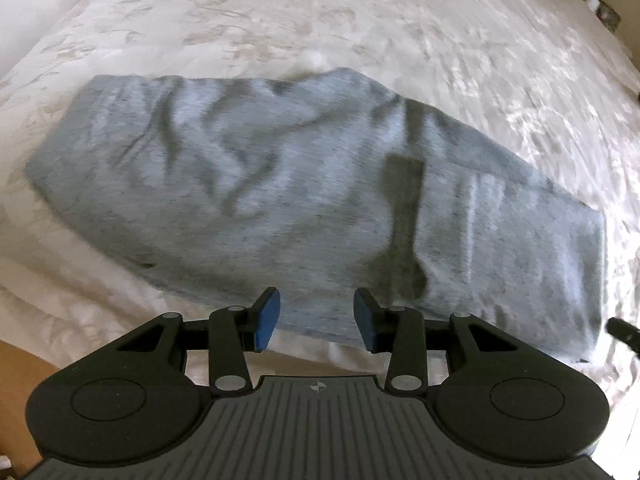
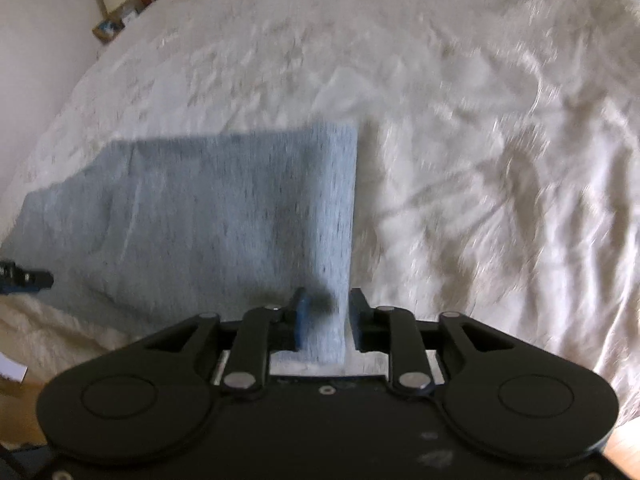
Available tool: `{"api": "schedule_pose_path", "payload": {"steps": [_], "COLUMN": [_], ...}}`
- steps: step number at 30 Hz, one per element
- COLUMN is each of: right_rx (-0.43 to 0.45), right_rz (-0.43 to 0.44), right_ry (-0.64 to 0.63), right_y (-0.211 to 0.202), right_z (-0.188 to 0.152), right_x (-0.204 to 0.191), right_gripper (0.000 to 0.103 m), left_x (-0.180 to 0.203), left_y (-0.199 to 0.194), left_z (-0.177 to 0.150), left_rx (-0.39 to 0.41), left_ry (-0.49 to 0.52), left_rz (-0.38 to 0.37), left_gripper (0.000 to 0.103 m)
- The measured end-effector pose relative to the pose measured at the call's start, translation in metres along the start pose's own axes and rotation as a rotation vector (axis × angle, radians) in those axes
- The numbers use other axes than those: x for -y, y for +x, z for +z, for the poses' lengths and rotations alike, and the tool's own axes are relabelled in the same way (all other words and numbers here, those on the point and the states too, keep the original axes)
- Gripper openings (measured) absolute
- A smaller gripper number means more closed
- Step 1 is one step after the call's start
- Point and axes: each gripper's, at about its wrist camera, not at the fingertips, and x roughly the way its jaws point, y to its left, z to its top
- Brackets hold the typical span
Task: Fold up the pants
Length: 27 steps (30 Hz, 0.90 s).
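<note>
Grey-blue pants [image 1: 280, 184] lie folded lengthwise across a white bedspread [image 1: 320, 20], wrinkled on the left. My left gripper [image 1: 317, 318] is open and empty, just above the pants' near edge. In the right wrist view the pants [image 2: 200, 216] stretch left, and their right end rises between the fingers. My right gripper [image 2: 329, 318] has its jaws partly apart with the pants' end edge between them; whether they pinch it is unclear. The right gripper's tip shows in the left view at the far right [image 1: 624, 330].
The white patterned bedspread [image 2: 480, 160] covers the bed all around the pants. Small items stand on a bedside surface [image 2: 116, 20] at the far left corner. A wooden floor edge [image 1: 20, 380] shows at the lower left.
</note>
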Motion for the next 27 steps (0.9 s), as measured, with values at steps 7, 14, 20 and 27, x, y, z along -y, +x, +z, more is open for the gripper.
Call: {"api": "schedule_pose_path", "payload": {"steps": [7,14,20,27], "right_rx": [0.075,0.066,0.046,0.021], "right_rz": [0.026,0.070,0.109,0.130], "right_ry": [-0.024,-0.067,-0.082,-0.098], "right_y": [-0.007,0.010,0.026,0.053], "right_z": [0.021,0.028,0.030,0.029], "right_x": [-0.030,-0.100,-0.182,-0.263], "right_gripper": [0.034,0.036,0.038,0.040], "left_x": [-0.049,-0.116,-0.183,-0.216], "left_y": [-0.006,-0.010,-0.003,0.007], "left_z": [0.000,0.007,0.028,0.068], "left_rx": [0.033,0.078,0.077,0.111], "left_ry": [-0.080,-0.119,-0.144,-0.018], "left_rz": [0.007,-0.022,-0.037,-0.009], "left_gripper": [0.040,0.040,0.048,0.048]}}
